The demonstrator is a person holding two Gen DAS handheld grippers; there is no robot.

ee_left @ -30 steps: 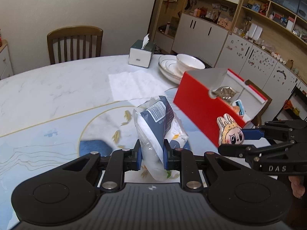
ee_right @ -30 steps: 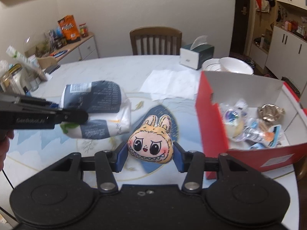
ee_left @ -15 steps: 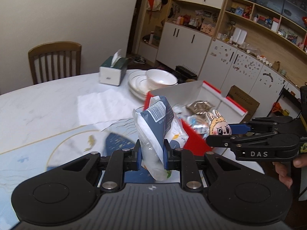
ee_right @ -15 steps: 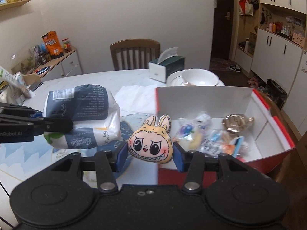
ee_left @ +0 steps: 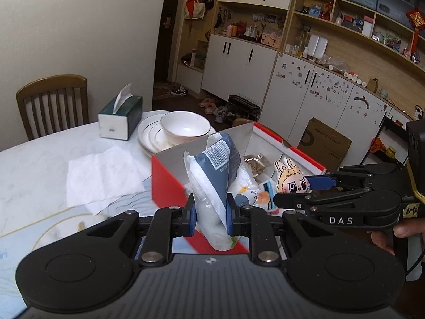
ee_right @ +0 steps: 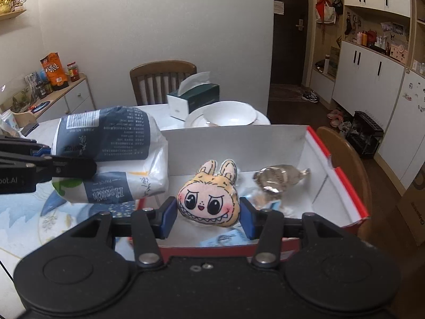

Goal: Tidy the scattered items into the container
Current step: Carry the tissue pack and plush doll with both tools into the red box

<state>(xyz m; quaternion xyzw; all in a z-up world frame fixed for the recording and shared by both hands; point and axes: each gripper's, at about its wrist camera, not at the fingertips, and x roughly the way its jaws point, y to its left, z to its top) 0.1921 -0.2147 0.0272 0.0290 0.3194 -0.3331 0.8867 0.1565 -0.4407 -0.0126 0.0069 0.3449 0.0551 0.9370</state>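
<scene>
My left tongs (ee_left: 209, 210) pinch the tissue pack (ee_left: 212, 180) over the red box's (ee_right: 342, 178) near left corner; my right tongs (ee_right: 208, 214) grip the plush face (ee_right: 208, 202) above its floor. I'd carry both further inside, lower, then release onto bare cardboard beside the foil packet (ee_right: 279, 179).

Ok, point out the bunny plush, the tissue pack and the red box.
bunny plush (ee_right: 208, 198): right wrist view, its face.
tissue pack (ee_left: 212, 186): left wrist view, its white side.
red box (ee_right: 342, 175): right wrist view, right rim.
</scene>
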